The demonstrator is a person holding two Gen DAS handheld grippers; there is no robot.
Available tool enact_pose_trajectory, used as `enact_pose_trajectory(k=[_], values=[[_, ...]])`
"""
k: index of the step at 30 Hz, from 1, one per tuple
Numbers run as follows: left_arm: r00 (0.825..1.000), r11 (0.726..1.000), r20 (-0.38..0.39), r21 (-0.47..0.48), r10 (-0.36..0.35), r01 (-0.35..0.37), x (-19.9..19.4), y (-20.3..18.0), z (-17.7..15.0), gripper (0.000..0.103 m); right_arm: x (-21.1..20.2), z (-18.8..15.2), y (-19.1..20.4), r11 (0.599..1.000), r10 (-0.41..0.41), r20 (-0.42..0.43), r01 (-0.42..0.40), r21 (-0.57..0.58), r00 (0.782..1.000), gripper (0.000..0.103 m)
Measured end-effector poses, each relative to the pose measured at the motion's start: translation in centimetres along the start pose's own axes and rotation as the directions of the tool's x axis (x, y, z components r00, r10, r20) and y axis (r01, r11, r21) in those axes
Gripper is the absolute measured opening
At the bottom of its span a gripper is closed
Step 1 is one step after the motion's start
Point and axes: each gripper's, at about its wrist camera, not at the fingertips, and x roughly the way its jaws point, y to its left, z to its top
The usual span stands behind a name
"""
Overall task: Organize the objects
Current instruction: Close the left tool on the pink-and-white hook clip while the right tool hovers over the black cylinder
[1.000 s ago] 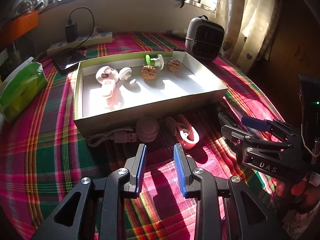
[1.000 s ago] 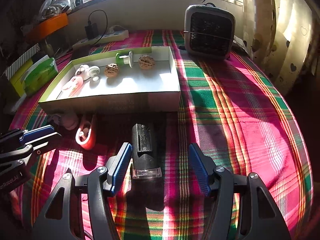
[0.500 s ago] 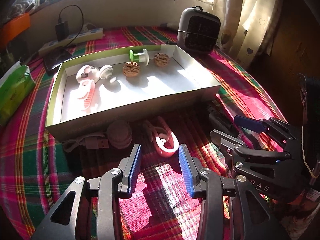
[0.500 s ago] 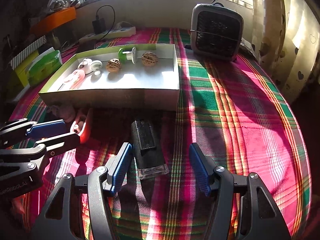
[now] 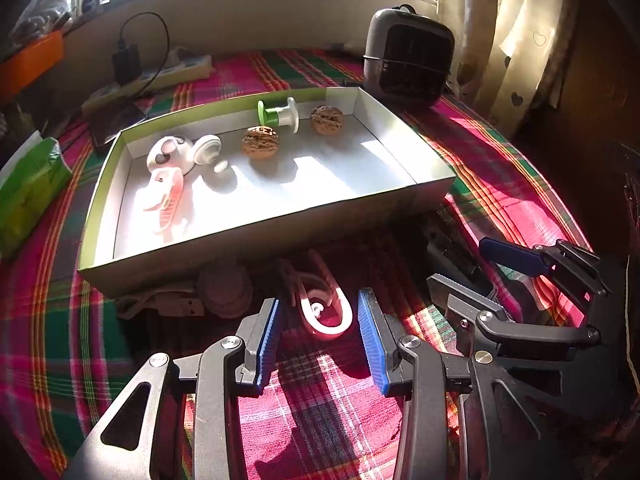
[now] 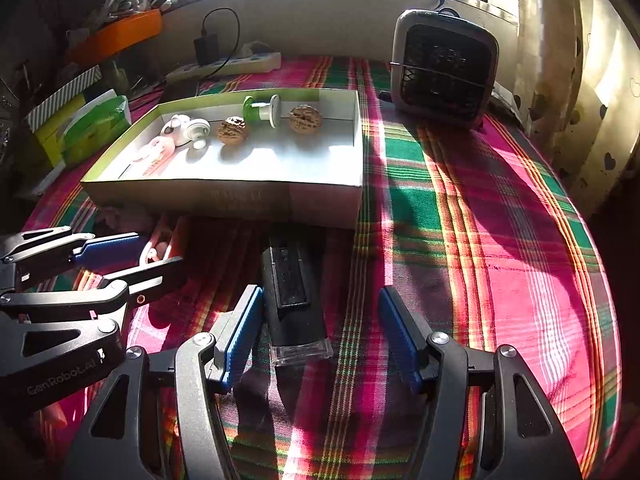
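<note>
Both jaws released: left gripper [image 5: 322,338] brackets the pink clip [image 5: 325,312] at frame centre, whose curved rim risks slipping sideways upon closure.

One readable mark turns up in the right wrist view: "GenRobot.AI", in pale letters along the dark side plate of the left gripper [image 6: 132,264], low at the left edge, and the lettering runs slightly uphill. Looking to the shallow box [image 6: 320,204], there's a faint printed patch on its near outer wall, too washed out in the shade to make out any words. The black device [image 6: 290,300] lying on the plaid cloth shows a panel on top, but nothing on it can be read. Over in the left wrist view, the right gripper [image 5: 472,264] shows no legible lettering from this angle.
</note>
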Motion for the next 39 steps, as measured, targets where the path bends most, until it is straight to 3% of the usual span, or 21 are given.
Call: enact_pose_trajectory(k=[24, 39], values=[[1.000, 1.000, 0.026, -0.002, -0.003, 0.003, 0.13, 0.53, -0.05, 0.035, 0.38, 0.54, -0.27, 1.000, 0.004, -0.002, -0.004, -0.007, 1.000, 0.062], [1.000, 1.000, 0.027, -0.013, 0.011, -0.011, 0.08, 0.84, -0.11, 0.023, 0.44, 0.53, -0.28, 1.000, 0.004, -0.002, -0.004, -0.007, 1.000, 0.062]])
